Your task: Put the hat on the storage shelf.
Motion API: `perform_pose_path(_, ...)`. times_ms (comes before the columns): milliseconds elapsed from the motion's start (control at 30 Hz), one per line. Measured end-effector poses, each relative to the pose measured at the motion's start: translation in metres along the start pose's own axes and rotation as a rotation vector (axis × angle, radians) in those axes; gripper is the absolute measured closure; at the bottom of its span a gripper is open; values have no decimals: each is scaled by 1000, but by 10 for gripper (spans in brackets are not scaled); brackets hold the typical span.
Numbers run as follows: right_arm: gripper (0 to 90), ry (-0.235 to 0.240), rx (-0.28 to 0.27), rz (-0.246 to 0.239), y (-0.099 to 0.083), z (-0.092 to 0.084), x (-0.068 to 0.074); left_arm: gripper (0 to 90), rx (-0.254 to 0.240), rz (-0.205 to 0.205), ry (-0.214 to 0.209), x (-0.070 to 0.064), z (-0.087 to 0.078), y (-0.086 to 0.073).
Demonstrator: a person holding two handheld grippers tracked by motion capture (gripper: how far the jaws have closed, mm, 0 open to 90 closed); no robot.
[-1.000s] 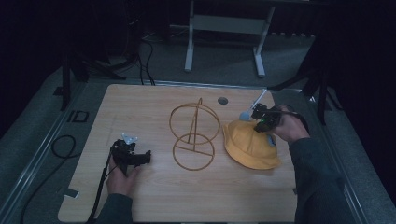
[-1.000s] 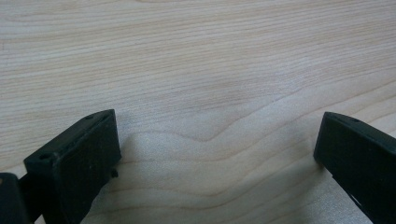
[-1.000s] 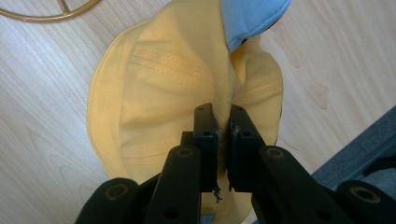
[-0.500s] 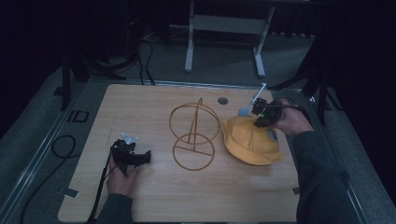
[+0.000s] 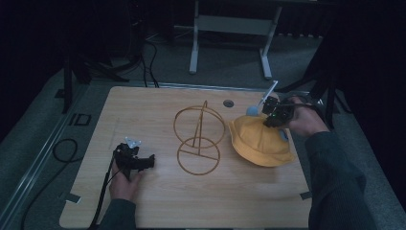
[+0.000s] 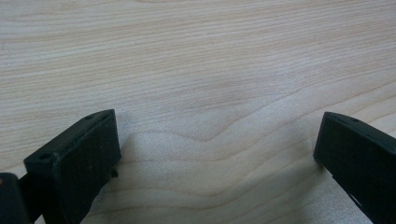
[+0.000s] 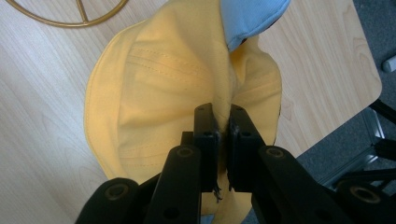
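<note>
Right now the right gripper (image 7: 223, 128) has its two black jaws pinched shut on a fold of the yellow hat (image 7: 159, 93), so the step in hand looks like picking the hat up. The hat (image 5: 258, 139) sits on the right side of the wooden table (image 5: 143, 110), just beside the gold wire stand (image 5: 198, 141), and most of its brim seems to rest on the wood. A bit of light blue cloth (image 7: 250, 16) pokes out at the far edge of the hat — it may be the lining, but it is hard to tell. The left gripper (image 6: 215, 154) is down low over bare wood with its jaws wide apart and nothing between them; in the high view it (image 5: 136, 160) waits on the left side, well apart from the hat. My guess is that the hat is meant to go on the stand. For that, the next move needs a lift high enough to clear the top ring, then a move to the left. The tall ring and the post stand in the way — the soft brim could catch on them. The pinch holds only a thin fold, so the hat could slip or hang crooked. A small dark round hole (image 5: 228, 103) sits in the table behind the stand, out of the way.
</note>
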State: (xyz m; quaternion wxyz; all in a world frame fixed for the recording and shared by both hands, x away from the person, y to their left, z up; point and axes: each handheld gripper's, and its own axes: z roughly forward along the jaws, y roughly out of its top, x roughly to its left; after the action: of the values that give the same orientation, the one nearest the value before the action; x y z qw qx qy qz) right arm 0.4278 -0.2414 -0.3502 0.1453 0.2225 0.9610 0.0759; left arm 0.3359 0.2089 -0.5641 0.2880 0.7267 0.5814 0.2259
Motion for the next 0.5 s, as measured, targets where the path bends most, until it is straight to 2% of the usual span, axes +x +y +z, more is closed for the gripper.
perform_pose_path(500, 844, -11, -50, -4, 7, -19, -5, 3, 1, 0, 1, 0, 0, 0)
